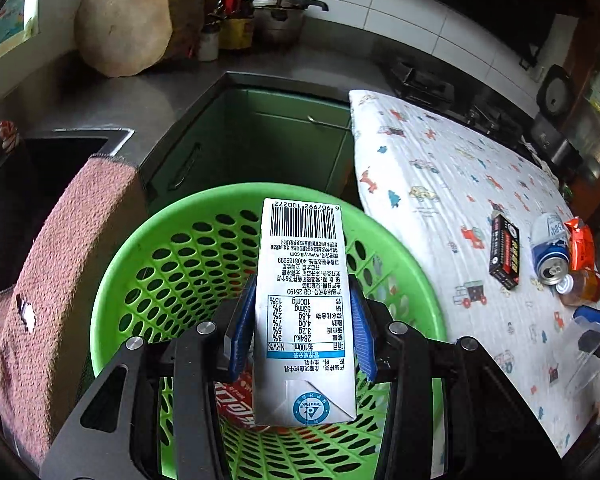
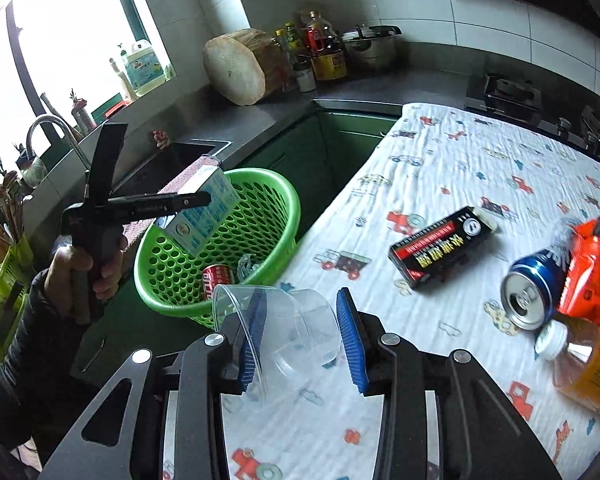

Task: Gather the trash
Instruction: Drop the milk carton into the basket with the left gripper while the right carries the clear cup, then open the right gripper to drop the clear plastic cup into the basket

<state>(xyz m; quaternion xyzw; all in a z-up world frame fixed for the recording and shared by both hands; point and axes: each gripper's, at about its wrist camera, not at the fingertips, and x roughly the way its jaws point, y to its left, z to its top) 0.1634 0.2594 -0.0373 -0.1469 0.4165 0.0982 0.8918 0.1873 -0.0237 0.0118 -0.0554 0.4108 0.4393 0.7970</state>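
A milk carton (image 1: 304, 312) is held between the blue fingers (image 1: 239, 332) of the left gripper (image 1: 302, 332), directly above the green perforated basket (image 1: 148, 248). In the left wrist view its long axis runs along the fingers, barcode end pointing away from the camera and the folded end toward it, print upside down. In the right wrist view the same carton (image 2: 204, 208) is seen tilted over the basket (image 2: 268, 216), and the left gripper (image 2: 196, 200) is gripped by a person's hand (image 2: 84, 268). A red can (image 2: 218, 276) and a crumpled scrap lie in the basket; from the left wrist only a red sliver shows under the carton.

A clear plastic cup (image 2: 284, 328) is clamped on its side by the right gripper (image 2: 300, 344); its mouth faces left and its long axis runs across the fingers. It is held over the edge of the patterned tabletop (image 2: 460, 160).

On the tabletop to the right, close together, are noted a black box (image 2: 440, 248), a blue can (image 2: 534, 292) lying with its opening toward the camera, an orange packet (image 2: 592, 268) and an orange-labelled bottle (image 2: 584, 360). The bottle's cap is seen clearly only from the right wrist.
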